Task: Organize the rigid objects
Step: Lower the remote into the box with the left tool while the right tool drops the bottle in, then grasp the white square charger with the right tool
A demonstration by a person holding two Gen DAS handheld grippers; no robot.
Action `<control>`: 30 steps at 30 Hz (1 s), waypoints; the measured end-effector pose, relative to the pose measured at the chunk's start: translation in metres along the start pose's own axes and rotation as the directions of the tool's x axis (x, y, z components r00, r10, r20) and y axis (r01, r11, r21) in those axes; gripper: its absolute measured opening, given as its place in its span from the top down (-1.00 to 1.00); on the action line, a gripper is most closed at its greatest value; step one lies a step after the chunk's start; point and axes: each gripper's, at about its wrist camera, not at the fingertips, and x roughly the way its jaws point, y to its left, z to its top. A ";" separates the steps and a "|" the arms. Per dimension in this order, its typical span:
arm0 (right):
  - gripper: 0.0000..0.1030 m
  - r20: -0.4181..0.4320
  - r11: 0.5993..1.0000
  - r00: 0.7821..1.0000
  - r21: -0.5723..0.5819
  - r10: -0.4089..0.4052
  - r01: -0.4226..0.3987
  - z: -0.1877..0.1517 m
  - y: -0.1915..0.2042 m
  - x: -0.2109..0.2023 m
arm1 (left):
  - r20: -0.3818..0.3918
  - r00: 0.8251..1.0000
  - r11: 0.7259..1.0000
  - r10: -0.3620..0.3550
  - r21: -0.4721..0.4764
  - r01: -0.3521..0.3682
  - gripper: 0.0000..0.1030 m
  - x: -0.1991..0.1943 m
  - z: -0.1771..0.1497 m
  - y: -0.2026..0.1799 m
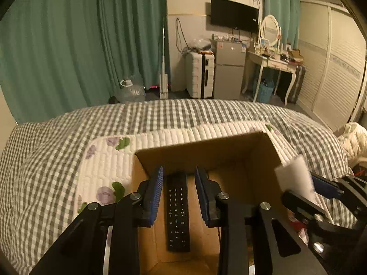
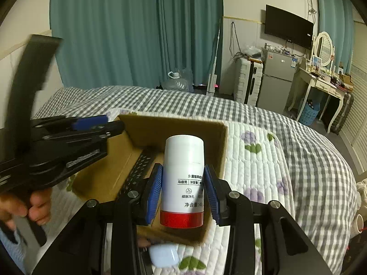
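An open cardboard box (image 1: 206, 147) (image 2: 174, 126) sits on a quilted floral mat on the bed. A black remote control (image 1: 177, 210) lies flat on the box floor; it also shows in the right wrist view (image 2: 140, 167). My left gripper (image 1: 179, 174) hovers over the box, open, its blue pads on either side of the remote and apart from it. My right gripper (image 2: 182, 183) is shut on a white bottle with a red cap (image 2: 183, 181), held above the box's near right part. The bottle shows blurred in the left wrist view (image 1: 294, 175).
A pale blue rounded case (image 2: 164, 255) lies on the floral mat (image 2: 252, 160) just in front of the box. The grey checked bedspread (image 1: 57, 151) surrounds the mat. Across the room stand a suitcase (image 1: 199, 75), a small fridge (image 1: 229, 71) and a dressing table (image 1: 270, 61).
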 end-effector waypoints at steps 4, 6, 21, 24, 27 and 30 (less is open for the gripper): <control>0.29 0.010 1.000 1.000 -0.017 -0.001 0.002 0.003 0.005 0.025 | 0.025 1.000 1.000 0.002 -0.011 -0.001 0.39 -0.012 -0.003 0.009; 0.29 0.014 1.000 1.000 -0.021 -0.001 0.002 0.002 0.008 0.032 | 0.038 0.999 1.000 0.007 -0.008 -0.007 0.39 -0.019 -0.006 0.011; -0.75 0.087 0.994 0.991 -0.036 -0.099 0.102 -0.029 0.029 -0.091 | 0.095 0.995 0.999 0.034 -0.036 -0.031 -0.83 -0.134 -0.090 0.031; -0.89 0.080 0.992 0.991 -0.043 -0.111 0.114 -0.057 0.040 -0.114 | 0.088 0.995 0.999 0.042 -0.018 -0.040 -0.88 -0.149 -0.112 0.028; -0.90 0.057 0.990 0.991 -0.063 -0.122 0.126 -0.084 0.046 -0.120 | 0.078 0.997 0.999 0.018 -0.035 -0.015 -0.99 -0.159 -0.135 0.025; -0.91 0.001 0.992 0.994 -0.055 -0.111 0.111 -0.113 0.052 -0.114 | 0.070 0.997 0.999 0.021 -0.046 -0.018 -1.00 -0.161 -0.158 0.023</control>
